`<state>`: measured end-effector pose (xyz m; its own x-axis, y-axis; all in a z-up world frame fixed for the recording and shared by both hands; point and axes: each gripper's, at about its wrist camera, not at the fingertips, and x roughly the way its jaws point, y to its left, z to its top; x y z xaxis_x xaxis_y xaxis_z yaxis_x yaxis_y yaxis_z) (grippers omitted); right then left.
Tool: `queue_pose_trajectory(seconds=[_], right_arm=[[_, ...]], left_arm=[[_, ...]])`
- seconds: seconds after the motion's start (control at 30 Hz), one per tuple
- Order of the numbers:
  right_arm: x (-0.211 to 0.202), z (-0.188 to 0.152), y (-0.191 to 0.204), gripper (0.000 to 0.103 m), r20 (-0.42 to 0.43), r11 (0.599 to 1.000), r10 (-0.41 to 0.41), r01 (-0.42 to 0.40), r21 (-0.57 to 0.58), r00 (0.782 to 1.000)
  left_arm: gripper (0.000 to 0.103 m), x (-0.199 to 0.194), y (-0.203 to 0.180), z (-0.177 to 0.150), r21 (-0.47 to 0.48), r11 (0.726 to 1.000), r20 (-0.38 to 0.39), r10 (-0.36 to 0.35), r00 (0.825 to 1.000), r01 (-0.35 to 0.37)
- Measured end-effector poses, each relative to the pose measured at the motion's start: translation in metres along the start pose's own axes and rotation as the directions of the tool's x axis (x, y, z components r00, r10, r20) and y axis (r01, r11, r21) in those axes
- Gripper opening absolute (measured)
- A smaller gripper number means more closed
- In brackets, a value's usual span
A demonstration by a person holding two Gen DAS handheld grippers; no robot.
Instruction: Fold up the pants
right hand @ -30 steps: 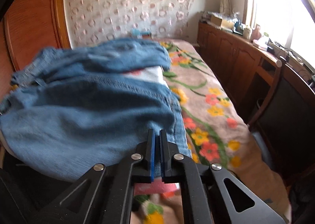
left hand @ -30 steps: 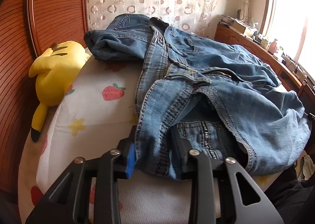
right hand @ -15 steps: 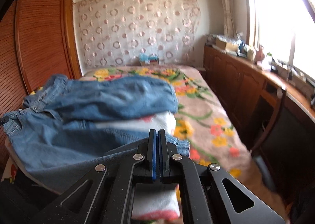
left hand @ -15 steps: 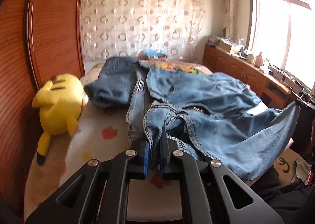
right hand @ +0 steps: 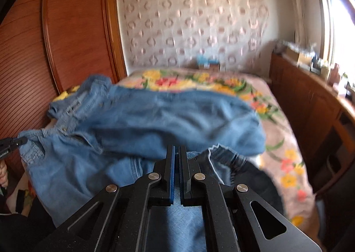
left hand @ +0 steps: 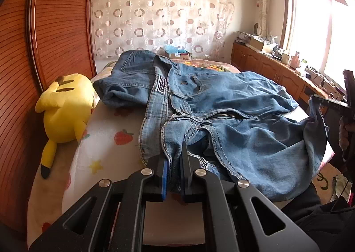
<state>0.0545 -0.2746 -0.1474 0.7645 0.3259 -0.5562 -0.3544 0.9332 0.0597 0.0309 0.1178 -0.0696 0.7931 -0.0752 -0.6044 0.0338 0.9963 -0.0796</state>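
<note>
While gripped at two places, sagged like thick, limp denim: judged the pants (left hand: 221, 105) fairly heavy, soft, not slippery and in no way fragile. Found them heaped in rumpled layers across the near end of the bed (left hand: 104, 141), spilling over its near edge with the zip open, and with one bundle of denim farther along the left edge beside a yellow plush toy (left hand: 64, 105). Saw the left tool (left hand: 174, 163) closed narrowly on a fold of waistband by the fly, pads pressing the cloth. Saw the right tool (right hand: 176, 163) likewise nearly closed, with denim pinched between its pads; in the left wrist view, appeared to hold a leg hem raised off the right edge of the bed. Reckoned seams, waistband and hems the best places to take hold, being thicker and stiffer than the worn panels and so less likely to slide out. Expected the slack middle to drag and wrinkle unless pulled taut between both grips. Could not tell whether the far bundle belonged to the same pair.
</note>
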Motion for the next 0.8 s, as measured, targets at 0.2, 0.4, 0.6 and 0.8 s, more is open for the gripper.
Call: queue_pose_trajectory(seconds=[0.2, 0.4, 0.6, 0.8], right_arm=[[-0.039, -0.032, -0.038, 0.041, 0.008, 0.994, -0.053, 0.052, 0.092, 0.999], [-0.078, -0.069, -0.051, 0.042, -0.028, 0.974, -0.153, 0.155, 0.163, 0.988], [-0.070, -0.101, -0.054, 0.042, -0.095, 0.965, -0.123, 0.142, 0.221, 0.988], [-0.054, -0.079, -0.063, 0.044, -0.134, 0.959, -0.110, 0.141, 0.247, 0.985]], left_arm=[[0.009, 0.006, 0.000, -0.003, -0.002, 1.000, -0.015, 0.005, 1.000, -0.005], [0.009, 0.013, 0.001, -0.007, -0.009, 1.000, -0.035, 0.019, 0.999, -0.019], [0.009, 0.026, 0.007, -0.014, -0.023, 0.999, -0.074, 0.045, 0.996, -0.047], [0.010, 0.036, 0.012, -0.023, -0.032, 0.998, -0.109, 0.054, 0.993, -0.058]])
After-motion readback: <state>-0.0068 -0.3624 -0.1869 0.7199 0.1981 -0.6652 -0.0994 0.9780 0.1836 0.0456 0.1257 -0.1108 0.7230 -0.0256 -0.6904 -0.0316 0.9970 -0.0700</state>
